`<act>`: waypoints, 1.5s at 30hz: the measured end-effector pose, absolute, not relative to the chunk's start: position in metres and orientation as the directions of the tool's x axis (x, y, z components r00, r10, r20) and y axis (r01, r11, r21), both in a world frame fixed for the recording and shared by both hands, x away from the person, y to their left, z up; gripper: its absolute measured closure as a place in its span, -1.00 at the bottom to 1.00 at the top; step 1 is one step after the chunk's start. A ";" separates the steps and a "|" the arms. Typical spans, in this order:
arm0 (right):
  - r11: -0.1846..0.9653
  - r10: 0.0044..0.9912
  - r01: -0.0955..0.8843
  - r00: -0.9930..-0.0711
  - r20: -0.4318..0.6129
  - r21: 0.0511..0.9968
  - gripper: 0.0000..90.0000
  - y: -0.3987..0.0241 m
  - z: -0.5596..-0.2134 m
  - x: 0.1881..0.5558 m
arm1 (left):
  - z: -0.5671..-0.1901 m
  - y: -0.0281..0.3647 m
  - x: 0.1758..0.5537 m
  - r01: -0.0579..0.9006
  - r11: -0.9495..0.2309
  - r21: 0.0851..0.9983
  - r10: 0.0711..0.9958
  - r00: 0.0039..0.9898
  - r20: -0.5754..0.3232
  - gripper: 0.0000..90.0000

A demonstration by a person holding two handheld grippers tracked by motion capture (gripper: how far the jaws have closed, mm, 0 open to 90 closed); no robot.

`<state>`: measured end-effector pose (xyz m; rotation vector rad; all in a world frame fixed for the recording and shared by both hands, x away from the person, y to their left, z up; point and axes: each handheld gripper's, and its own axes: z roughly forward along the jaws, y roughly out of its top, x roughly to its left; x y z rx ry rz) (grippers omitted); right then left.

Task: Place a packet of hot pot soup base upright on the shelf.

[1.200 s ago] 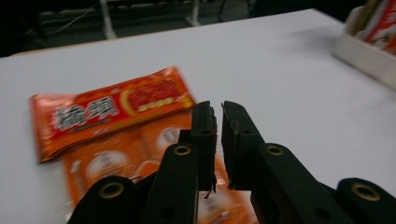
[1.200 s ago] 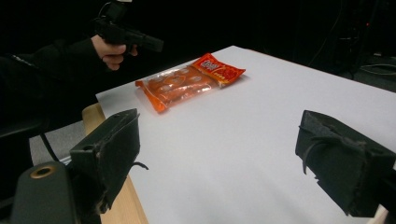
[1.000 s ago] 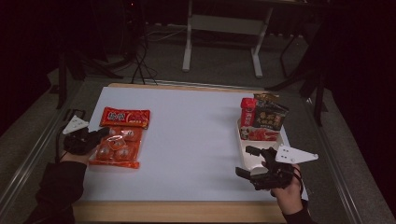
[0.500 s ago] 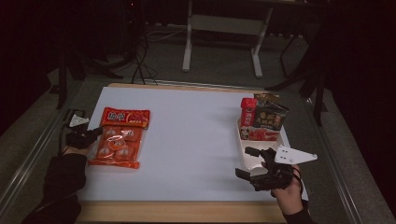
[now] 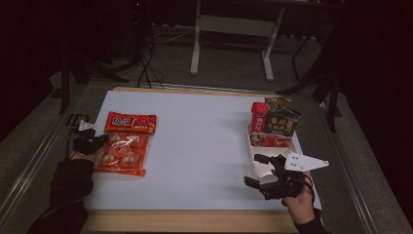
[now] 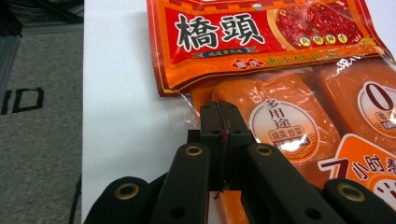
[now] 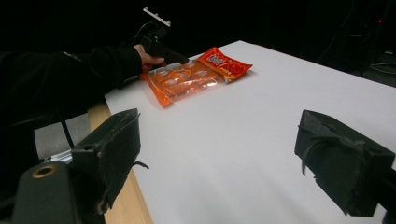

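An orange bag of wrapped blocks (image 5: 122,153) lies flat at the left of the white table top (image 5: 195,141), with a red packet (image 5: 130,122) across its far end. My left gripper (image 5: 101,141) is shut, and its tips rest at the bag's left edge. In the left gripper view the closed jaws (image 6: 219,116) sit over the bag's clear film (image 6: 289,121), just below the red packet (image 6: 261,32); I cannot tell whether film is pinched. My right gripper (image 5: 254,169) hovers near the front right, open, with nothing between its fingers (image 7: 341,163).
A white tray (image 5: 258,163) at the right edge holds a red carton (image 5: 259,116), a dark packet (image 5: 281,122) and a red pack (image 5: 270,140). The wooden front edge (image 5: 185,222) runs along the near side. A metal stand (image 5: 231,27) is behind the table.
My left hand has drawn back toward the table's left edge and sunk, from over the orange bag to its left side. The right hand and the packets have stayed where they were.
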<state>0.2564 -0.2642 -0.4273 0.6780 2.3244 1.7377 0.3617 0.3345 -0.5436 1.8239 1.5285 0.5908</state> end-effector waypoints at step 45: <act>0.220 0.447 0.264 -0.883 0.144 0.939 -0.69 -0.266 -0.426 0.257 | -0.536 0.222 0.349 0.649 -0.227 0.726 0.835 0.513 -0.197 1.00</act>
